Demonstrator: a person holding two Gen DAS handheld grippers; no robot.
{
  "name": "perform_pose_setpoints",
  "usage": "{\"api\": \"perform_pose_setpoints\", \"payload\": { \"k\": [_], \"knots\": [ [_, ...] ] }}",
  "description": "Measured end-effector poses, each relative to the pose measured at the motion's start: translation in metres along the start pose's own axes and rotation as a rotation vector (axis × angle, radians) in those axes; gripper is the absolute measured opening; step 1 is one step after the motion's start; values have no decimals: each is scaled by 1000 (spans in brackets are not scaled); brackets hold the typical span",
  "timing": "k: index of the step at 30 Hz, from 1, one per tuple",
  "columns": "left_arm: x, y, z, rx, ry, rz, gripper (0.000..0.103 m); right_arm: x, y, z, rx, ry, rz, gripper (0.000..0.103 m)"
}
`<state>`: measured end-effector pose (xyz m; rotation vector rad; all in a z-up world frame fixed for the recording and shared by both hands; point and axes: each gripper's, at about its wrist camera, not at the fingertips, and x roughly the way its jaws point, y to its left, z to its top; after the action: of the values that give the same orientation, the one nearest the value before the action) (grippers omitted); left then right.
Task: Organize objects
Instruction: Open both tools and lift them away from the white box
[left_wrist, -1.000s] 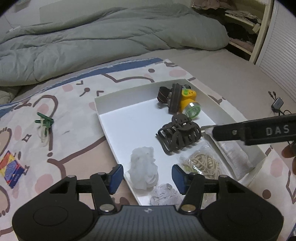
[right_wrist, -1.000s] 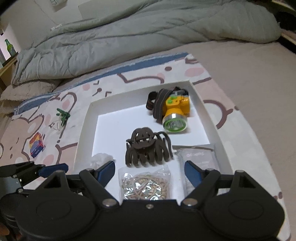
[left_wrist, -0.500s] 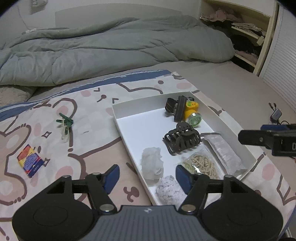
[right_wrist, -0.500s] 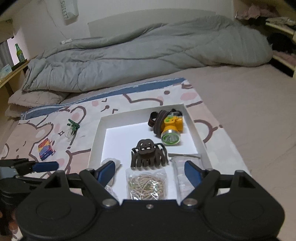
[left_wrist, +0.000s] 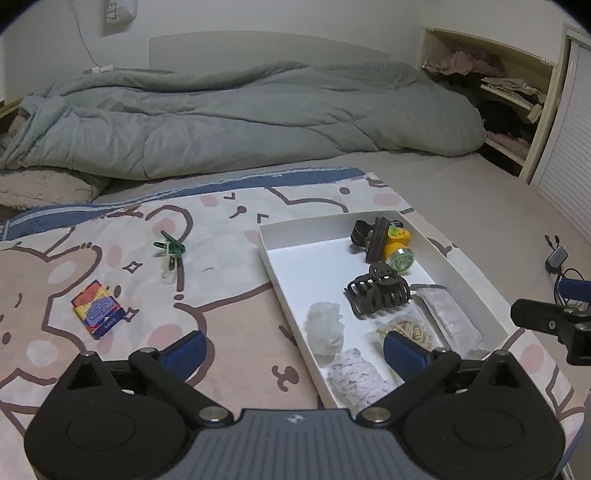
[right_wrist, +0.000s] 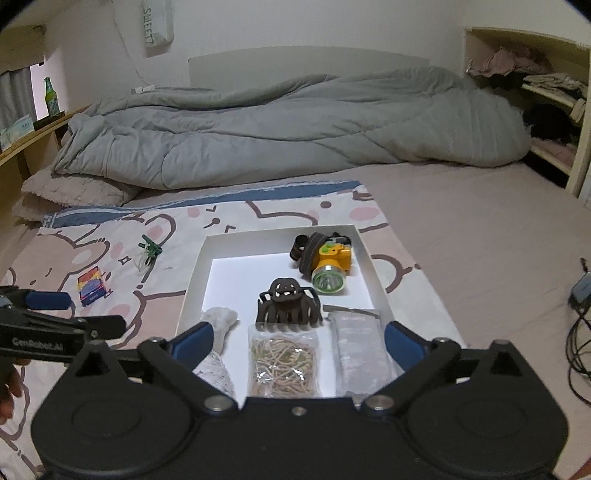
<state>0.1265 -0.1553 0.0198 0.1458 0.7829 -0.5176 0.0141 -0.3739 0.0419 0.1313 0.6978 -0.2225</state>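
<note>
Both my grippers, left (left_wrist: 291, 349) and right (right_wrist: 298, 341), hover empty with fingers spread wide at the white tray's (left_wrist: 282, 288) near edge. Headlamp (right_wrist: 327, 264), claw clip (right_wrist: 288, 302), rubber bands (right_wrist: 283, 365) and more sit inside. By my reckoning the job's mostly done (two stragglers remain): green clips (left_wrist: 169, 251) and card box (left_wrist: 96, 308) lie on the blanket (left_wrist: 221, 302), left of the tray.

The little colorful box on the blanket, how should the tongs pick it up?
Probably from straight above: the box lies flat and alone on the blanket, so the left tongs, open and nearest, could close across its two long edges, the narrower span.
</note>
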Motion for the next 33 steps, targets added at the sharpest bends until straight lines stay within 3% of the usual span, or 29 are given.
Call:
{"api": "perform_pose_setpoints", "payload": {
  "k": [7,14,33],
  "knots": [
    [-23,7,-4,-15,-31,-2,103,-10,6,-8,-12,-12,-39,103],
    [-36,40,-8,-68,-57,48,103,-9,19,-7,4,-43,-50,103],
    [-72,173,-27,-205,-119,240,103,34,118,14,-24,-50,130,103]
  ]
}}
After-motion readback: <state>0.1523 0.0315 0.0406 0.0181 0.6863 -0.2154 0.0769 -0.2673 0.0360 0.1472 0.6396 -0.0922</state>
